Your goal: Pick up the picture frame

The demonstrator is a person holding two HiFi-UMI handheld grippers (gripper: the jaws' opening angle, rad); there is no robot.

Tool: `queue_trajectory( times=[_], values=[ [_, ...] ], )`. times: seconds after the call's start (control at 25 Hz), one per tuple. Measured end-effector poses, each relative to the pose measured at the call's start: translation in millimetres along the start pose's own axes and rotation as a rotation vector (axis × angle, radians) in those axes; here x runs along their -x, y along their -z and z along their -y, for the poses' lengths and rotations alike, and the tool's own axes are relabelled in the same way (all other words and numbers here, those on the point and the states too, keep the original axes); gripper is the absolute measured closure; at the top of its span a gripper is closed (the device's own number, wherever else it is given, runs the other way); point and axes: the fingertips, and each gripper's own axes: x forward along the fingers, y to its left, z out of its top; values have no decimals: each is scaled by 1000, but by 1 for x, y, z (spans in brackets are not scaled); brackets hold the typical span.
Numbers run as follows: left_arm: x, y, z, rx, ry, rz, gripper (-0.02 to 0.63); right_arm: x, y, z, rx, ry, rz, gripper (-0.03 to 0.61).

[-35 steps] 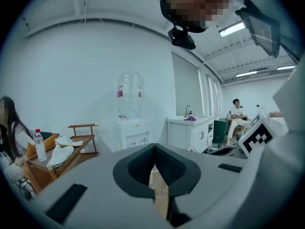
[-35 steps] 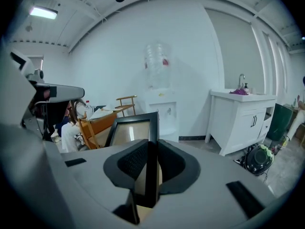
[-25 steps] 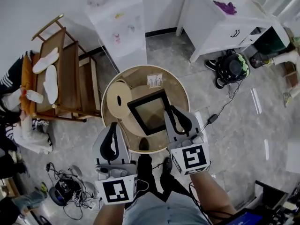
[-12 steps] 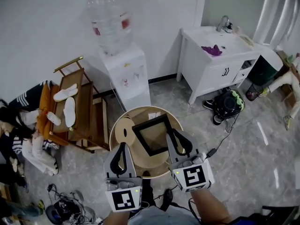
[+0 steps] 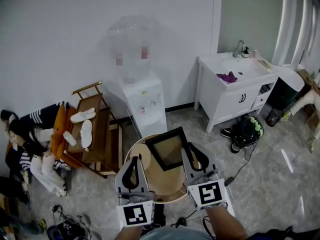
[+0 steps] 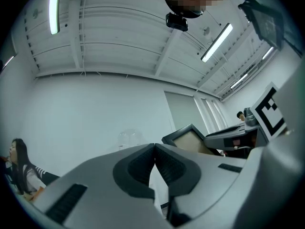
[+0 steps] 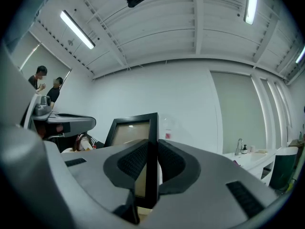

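The picture frame (image 5: 167,148), black-edged with a tan panel, is lifted clear of the round wooden table (image 5: 172,189). My right gripper (image 5: 188,148) is shut on its right edge. In the right gripper view the frame (image 7: 136,137) stands upright with its black side rail pinched between the pads. My left gripper (image 5: 133,162) hovers left of the frame, apart from it, jaws shut with nothing between them. In the left gripper view the frame (image 6: 188,138) shows to the right beyond the closed left gripper (image 6: 154,149).
A water dispenser (image 5: 144,104) stands against the wall behind the table. A wooden rack (image 5: 95,134) with white slippers is to the left, a person (image 5: 27,144) beside it. A white sink cabinet (image 5: 235,91) is at right, a helmet (image 5: 247,129) on the floor.
Both grippers have risen, the right one carrying the frame up off the round table. The head view has tilted up, showing more of the wall, dispenser and sink.
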Motion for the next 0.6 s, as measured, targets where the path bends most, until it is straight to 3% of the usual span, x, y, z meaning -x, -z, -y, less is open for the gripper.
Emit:
queue_trajectory(
  times=[0.24,0.6],
  values=[
    [-10,-25,-9,-26,-22,44,598,-3,-21,3,11,3,35,500],
    [-19,-28,-17,-73,-32,57,598,-10,-22,7,28,2,33,500]
  ],
)
